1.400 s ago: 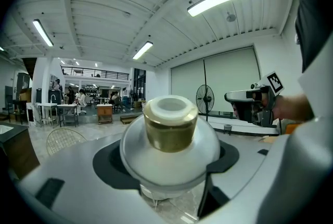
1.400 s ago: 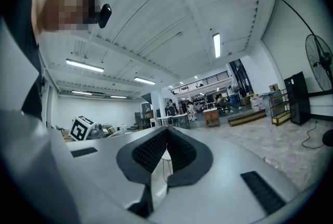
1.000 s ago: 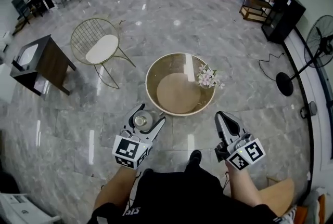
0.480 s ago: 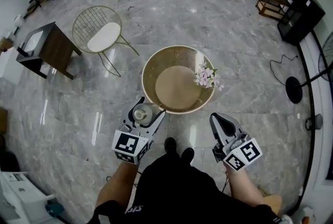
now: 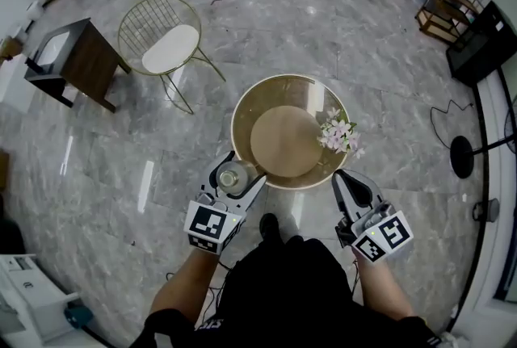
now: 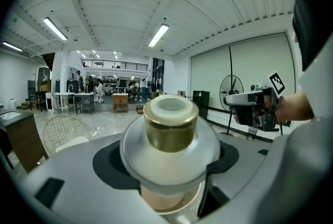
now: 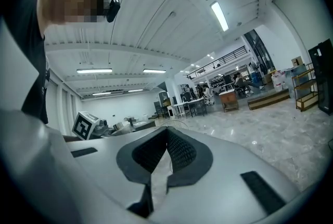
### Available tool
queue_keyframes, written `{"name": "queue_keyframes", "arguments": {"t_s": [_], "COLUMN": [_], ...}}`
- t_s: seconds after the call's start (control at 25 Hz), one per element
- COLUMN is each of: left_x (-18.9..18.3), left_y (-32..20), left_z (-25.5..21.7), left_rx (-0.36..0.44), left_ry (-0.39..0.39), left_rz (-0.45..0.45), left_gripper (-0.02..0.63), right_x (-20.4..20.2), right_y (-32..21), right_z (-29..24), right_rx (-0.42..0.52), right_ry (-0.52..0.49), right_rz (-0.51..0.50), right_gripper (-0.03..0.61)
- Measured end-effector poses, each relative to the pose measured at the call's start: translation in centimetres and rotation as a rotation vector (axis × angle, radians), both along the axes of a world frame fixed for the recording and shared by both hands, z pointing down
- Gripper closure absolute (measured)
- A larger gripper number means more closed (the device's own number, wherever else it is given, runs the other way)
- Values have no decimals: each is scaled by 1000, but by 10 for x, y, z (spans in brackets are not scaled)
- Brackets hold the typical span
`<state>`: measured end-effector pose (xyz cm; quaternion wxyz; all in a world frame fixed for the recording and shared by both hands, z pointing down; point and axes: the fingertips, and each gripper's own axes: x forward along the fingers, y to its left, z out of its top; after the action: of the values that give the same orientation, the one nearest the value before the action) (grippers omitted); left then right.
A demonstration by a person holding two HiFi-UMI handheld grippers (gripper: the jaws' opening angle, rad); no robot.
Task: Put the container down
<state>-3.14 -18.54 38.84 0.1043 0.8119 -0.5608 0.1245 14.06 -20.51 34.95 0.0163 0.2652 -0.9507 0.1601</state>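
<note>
Left gripper [image 5: 241, 169] clamped on the gold-capped container [image 5: 229, 178], held upright just short of the round table [image 5: 242, 108] ahead, probably for set-down there; right gripper [image 5: 347, 176] jaws together, empty, idle alongside.

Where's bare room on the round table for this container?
The round gold-rimmed glass table is bare across its middle and left; pink-white flowers crowd its right edge. The left tool holds the gold-collared glass container at the near rim.
</note>
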Motion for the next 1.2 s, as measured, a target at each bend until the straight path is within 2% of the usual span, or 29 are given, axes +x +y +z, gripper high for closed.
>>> {"name": "queue_keyframes", "arguments": {"t_s": [0.2, 0.48, 0.64, 0.88, 1.2], "left_x": [-22, -29, -31, -30, -22], "left_y": [-32, -90, -126, -176, -212], "left_z": [29, 79, 115, 195, 305], "left_rx": [-39, -91, -114, -151, -235], "left_ry": [3, 5, -9, -7, -10], "left_rz": [-5, -10, -8, 3, 18], "left_gripper": [273, 272, 272, 272, 272], "right_x": [-23, -38, -52, -74, -82], "right_y": [-34, -96, -126, -163, -185], "right_z": [29, 75, 121, 202, 294], "right_rx": [-43, -77, -75, -137, -203], "right_ry": [19, 44, 93, 92, 112], "right_rz": [-9, -43, -85, -105, -139], "right_gripper": [563, 563, 563, 563, 563]}}
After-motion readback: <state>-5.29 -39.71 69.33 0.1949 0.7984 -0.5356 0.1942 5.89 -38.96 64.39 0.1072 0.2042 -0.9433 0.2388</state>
